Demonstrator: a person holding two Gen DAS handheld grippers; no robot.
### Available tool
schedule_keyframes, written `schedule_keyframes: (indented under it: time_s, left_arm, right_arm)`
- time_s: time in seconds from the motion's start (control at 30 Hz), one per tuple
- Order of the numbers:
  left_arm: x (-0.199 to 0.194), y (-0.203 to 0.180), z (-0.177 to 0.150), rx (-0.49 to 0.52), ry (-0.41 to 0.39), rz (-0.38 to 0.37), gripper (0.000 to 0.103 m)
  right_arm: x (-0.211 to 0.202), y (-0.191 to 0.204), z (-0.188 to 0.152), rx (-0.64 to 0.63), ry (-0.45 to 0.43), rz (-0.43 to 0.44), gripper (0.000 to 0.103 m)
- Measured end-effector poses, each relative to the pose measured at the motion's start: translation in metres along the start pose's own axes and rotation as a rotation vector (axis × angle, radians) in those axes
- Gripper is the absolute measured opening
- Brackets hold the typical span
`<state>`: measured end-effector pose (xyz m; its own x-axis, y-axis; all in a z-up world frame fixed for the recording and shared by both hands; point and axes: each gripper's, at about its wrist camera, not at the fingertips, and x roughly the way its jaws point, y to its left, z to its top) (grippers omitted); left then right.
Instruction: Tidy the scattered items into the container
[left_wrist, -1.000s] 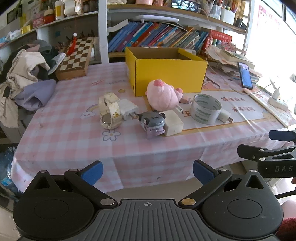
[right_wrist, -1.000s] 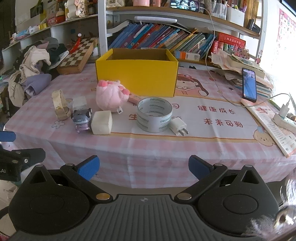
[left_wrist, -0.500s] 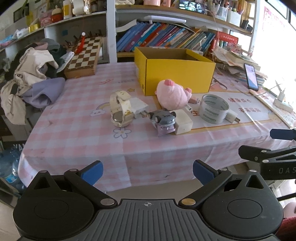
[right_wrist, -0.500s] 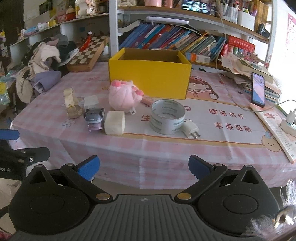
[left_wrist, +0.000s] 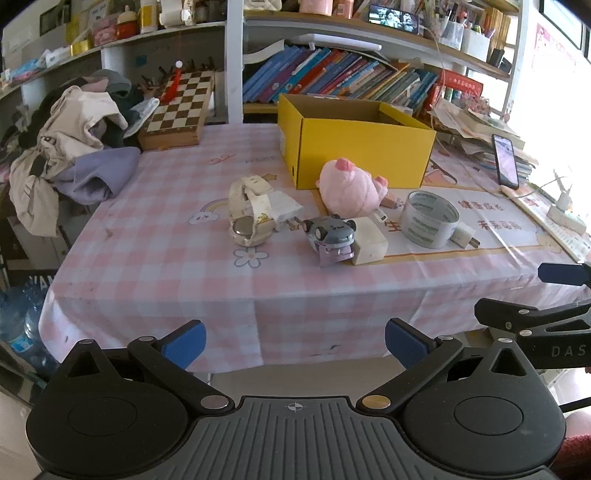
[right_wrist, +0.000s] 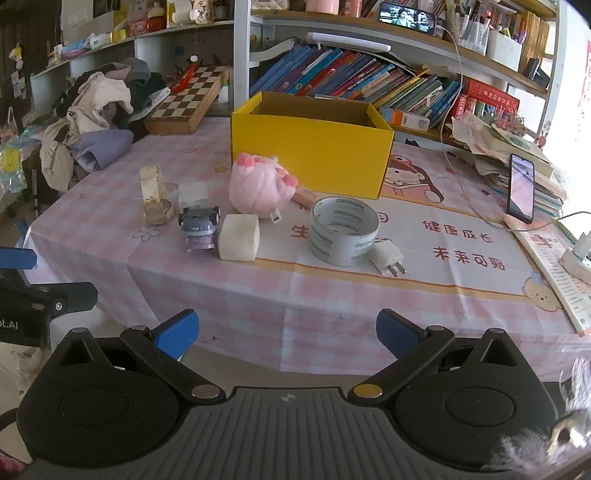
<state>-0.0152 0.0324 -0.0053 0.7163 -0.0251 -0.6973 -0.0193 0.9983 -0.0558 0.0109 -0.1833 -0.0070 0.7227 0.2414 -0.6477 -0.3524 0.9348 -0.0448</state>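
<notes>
Left gripper: your left gripper (left_wrist: 293, 341) is spread wide and holds nothing; it hangs short of the near edge of the table (left_wrist: 155, 266).
Right gripper: your right gripper (right_wrist: 286, 332) is likewise spread and bare, also off the table's front edge (right_wrist: 369, 295). Its fingers (left_wrist: 532, 317) show at the right margin of your left view.
Yellow box: the open container (left_wrist: 364, 151) sits far ahead of both grippers, beyond all the loose items.
Pink plush pig: (left_wrist: 349, 188) lies just in front of the box, ahead and slightly right of your left gripper.
Toy car: the grey and purple one (left_wrist: 332, 238) is the nearest item ahead of your left gripper, touching the white block (left_wrist: 371, 245) on its right.
Watch: the cream watch (left_wrist: 245, 214) stands ahead and left of your left gripper, against a white charger (left_wrist: 282, 206).
Tape roll: (right_wrist: 343, 230) lies ahead and slightly right of your right gripper, with a white plug (right_wrist: 389, 258) touching its right side.
Background: a chessboard (right_wrist: 188, 99), a clothes heap (right_wrist: 99, 122) far left, a phone (right_wrist: 521, 188) propped far right.
</notes>
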Motion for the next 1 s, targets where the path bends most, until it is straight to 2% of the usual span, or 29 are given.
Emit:
schedule_keyframes:
  time_s: [0.53,0.8,1.0]
  left_arm:
    - [0.000,-0.015,0.001,0.040,0.005,0.012,0.103]
    - [0.002,-0.014,0.003,0.022,-0.002,0.057,0.103]
    - [0.004,-0.021,0.009,0.055,-0.022,0.069,0.103]
  right_arm:
    - [0.003,-0.013,-0.002,0.012,0.014,0.011,0.103]
    - [0.007,-0.012,0.001,-0.011,0.008,0.034,0.103]
    - [0.012,-0.018,0.004,-0.010,0.005,0.028,0.103]
